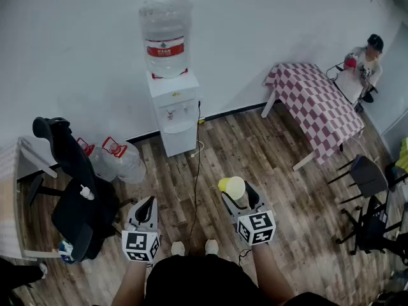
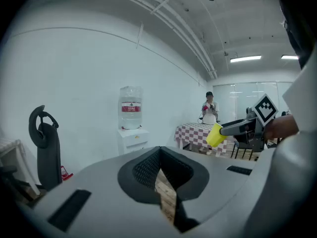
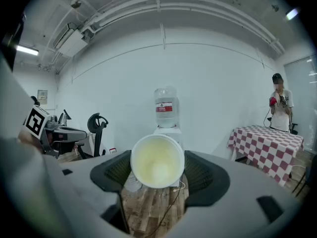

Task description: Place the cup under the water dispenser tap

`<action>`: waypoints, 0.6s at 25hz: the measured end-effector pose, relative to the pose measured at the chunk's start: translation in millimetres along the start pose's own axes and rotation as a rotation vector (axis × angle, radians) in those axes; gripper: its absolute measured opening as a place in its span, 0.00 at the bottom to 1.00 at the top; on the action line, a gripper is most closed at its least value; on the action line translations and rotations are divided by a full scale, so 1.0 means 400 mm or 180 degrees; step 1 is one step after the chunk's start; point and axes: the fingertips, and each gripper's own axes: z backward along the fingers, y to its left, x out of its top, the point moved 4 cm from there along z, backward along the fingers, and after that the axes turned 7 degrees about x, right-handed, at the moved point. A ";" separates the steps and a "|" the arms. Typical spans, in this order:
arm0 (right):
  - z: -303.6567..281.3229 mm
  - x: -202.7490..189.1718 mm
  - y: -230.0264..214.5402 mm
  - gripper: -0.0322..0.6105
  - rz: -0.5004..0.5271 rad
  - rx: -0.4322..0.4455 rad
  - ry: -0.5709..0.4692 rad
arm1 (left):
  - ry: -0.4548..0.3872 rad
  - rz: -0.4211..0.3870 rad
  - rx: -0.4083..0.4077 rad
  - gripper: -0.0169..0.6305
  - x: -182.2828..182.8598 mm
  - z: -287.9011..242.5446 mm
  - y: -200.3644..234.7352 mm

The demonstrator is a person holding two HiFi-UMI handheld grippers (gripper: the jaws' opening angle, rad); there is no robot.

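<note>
Water dispenser: white, stands against the far wall, big bottle on top. Nothing stands in its tap recess; the taps themselves are too small to tell apart.
Wood floor: an open stretch lies between the person and the dispenser.
Left hand-held gripper: jaws pressed together, nothing between them. Held low at the person's left, well apart from the dispenser.
Right hand-held gripper: jaws stand wide, pinching the cup from both sides. It points toward the dispenser, tipped slightly down.
Cup: yellow, off the floor, held between the right jaws in front of the person, well short of the dispenser.
Cup heading: lies on its side. The right gripper view looks straight into the mouth, so the mouth faces back toward the person and the base leads toward the dispenser.
Cup long axis: runs along the jaws, near level.
Progress: pick-up done, carry under way, placing not yet done.
Left to do, by my reading: close the gap, turn the cup mouth-up, set it under a tap, let go.
</note>
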 end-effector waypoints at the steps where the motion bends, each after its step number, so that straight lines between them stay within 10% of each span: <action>1: 0.001 0.002 0.003 0.59 -0.0003 -0.0003 -0.0013 | -0.0007 -0.0003 -0.0004 0.05 0.001 0.004 0.001; 15: -0.006 0.026 0.041 0.59 0.0066 -0.0045 -0.0045 | -0.0045 0.0028 -0.0106 0.05 0.010 0.000 0.031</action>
